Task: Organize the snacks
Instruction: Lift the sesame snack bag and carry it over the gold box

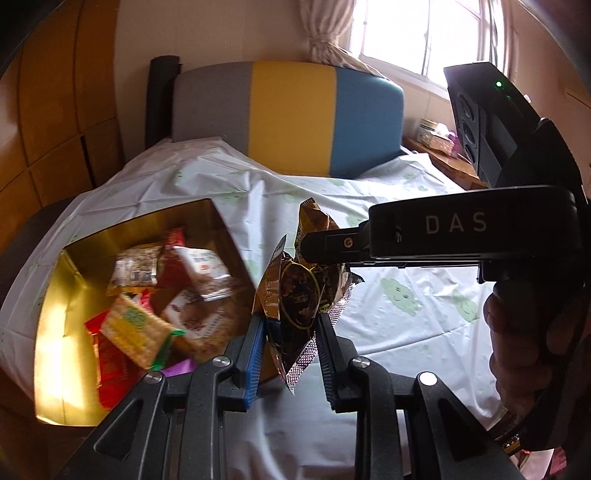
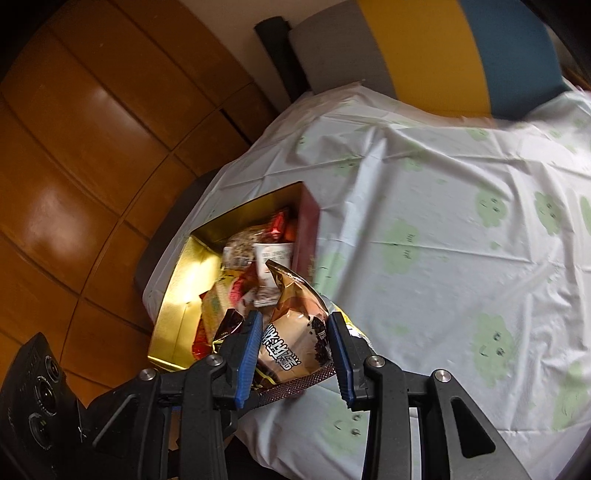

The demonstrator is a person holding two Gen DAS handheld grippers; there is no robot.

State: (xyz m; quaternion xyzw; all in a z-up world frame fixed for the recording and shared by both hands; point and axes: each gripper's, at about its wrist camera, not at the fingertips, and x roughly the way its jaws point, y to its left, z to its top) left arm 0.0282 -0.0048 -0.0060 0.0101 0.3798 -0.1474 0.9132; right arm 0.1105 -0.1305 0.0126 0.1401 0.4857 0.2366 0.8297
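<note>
Both my grippers pinch snack packets — left gripper (image 1: 291, 328) on a crumpled brown packet (image 1: 295, 291), right gripper (image 2: 295, 347) on a tan packet (image 2: 295, 343) — beside the gold box (image 1: 55, 332).

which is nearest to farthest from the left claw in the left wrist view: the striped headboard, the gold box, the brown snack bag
1. Brown snack bag: clamped in the left claw, also gripped by the right claw.
2. Gold box: just to the left, on the tablecloth.
3. Striped headboard: far end, below the window.
</note>
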